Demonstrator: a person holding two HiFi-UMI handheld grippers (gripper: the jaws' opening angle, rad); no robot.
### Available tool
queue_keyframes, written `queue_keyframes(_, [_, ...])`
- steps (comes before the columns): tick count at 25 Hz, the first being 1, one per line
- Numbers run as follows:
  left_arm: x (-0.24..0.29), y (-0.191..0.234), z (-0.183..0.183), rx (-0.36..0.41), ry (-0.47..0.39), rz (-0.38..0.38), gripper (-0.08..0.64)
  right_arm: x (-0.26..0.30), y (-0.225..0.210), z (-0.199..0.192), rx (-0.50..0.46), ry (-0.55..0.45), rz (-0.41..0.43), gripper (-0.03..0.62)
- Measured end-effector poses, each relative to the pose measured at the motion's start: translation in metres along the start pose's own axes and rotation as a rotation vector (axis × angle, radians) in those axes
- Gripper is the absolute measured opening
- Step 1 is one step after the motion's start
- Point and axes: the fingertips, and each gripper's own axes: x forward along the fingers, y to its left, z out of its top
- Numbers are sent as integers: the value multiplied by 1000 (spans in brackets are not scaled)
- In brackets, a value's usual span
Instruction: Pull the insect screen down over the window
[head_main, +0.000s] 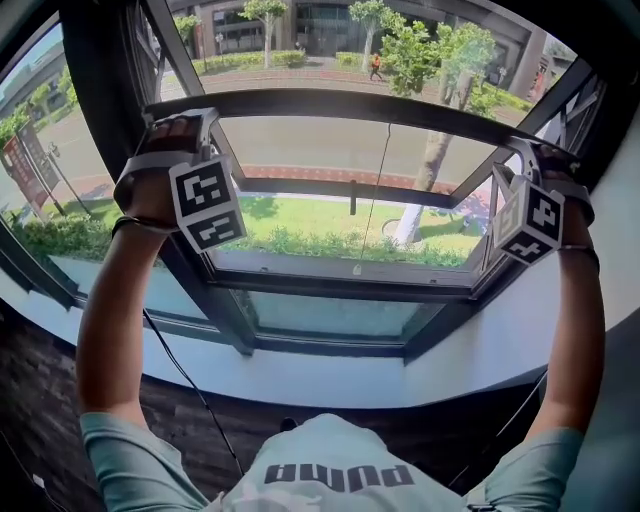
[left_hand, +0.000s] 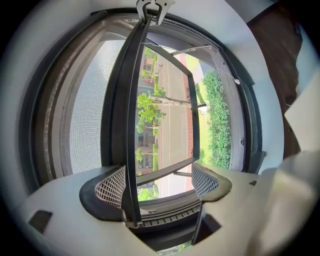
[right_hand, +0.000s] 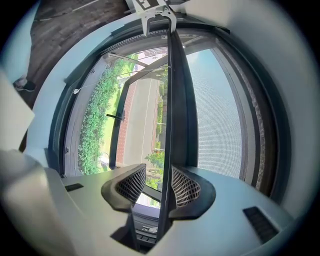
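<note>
Window (head_main: 340, 287), screen bar (head_main: 380, 105) between parted tongs (left_hand: 157, 181) (right_hand: 158, 184)

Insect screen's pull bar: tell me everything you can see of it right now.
The pull bar is a slim dark rail, metal or plastic by its look, lying level across the upper window opening. Grey mesh runs along one side of it, and a thin cord hangs near its middle. The left gripper is at one end and the right gripper at the other. Each has its jaws apart around the bar, which lies close against one pad, unclamped.
</note>
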Motion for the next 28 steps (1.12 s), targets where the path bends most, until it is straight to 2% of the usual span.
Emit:
queue_keyframes(8, [0, 2, -1, -4, 2, -2, 402, 1, -1, 1, -1, 8, 6, 163])
queue_keyframes(16, [7, -19, 1, -2, -6, -16, 402, 6, 19, 3, 2, 10, 20, 163])
queue_keyframes(21, [12, -47, 1, 11, -6, -58, 402, 10, 46, 5, -17, 16, 59, 163])
queue_keyframes(28, [26, -108, 5, 42, -20, -144, 402, 21, 107, 11, -58, 23, 137, 163])
